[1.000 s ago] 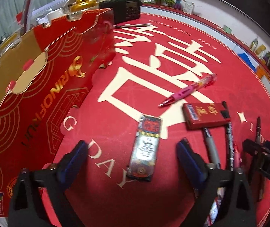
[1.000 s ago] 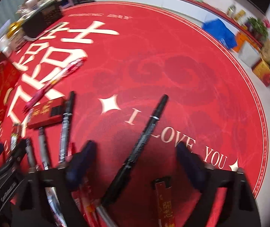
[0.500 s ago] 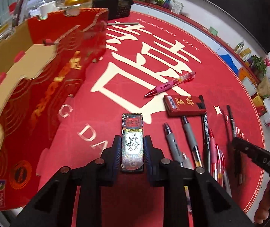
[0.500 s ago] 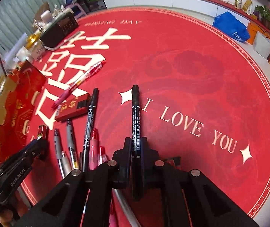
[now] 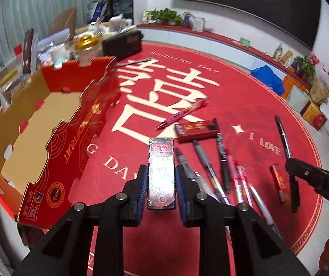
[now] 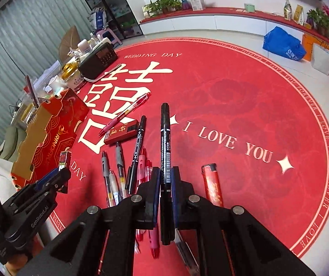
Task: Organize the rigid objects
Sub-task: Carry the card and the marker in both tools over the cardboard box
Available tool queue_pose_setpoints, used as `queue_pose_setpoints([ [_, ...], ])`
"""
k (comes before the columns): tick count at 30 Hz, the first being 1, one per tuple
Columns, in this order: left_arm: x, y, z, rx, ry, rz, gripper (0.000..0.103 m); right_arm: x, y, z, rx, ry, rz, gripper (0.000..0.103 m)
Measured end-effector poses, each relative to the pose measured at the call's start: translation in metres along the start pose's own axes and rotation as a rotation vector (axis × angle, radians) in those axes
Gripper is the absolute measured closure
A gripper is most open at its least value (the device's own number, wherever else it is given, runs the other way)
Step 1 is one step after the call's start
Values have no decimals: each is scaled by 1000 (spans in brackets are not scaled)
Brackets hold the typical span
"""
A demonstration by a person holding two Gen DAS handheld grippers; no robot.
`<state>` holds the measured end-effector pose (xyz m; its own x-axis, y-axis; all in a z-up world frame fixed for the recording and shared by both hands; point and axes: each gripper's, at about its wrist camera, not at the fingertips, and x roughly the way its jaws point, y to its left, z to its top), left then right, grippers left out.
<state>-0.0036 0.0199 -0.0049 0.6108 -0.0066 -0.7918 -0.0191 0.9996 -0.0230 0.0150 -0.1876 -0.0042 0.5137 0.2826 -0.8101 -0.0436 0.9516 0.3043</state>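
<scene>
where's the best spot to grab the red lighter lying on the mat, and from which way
Take the red lighter across its long flat sides at mid-body, coming straight down from above. It lies flat and alone on the red mat, apart from the pens, so fingers fit on either side. Avoid the black cap end.

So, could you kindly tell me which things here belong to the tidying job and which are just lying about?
Job:
- small patterned flat box, in left gripper
- black marker pen, in right gripper
- open red cardboard tray
- pink pen
- red rectangular box
- red lighter

Lying about:
- black radio
- blue bag
- potted plants
</scene>
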Motion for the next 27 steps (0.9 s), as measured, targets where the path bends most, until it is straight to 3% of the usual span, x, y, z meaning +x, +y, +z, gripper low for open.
queue_pose_setpoints([
  [16,-37,-14,-16,48,-76,2,77,-32,-11,-25,56,-60,-11,93],
  [27,-61,18,-12,-18,-131,46,77,-42,28,-17,-25,-86,18,93],
])
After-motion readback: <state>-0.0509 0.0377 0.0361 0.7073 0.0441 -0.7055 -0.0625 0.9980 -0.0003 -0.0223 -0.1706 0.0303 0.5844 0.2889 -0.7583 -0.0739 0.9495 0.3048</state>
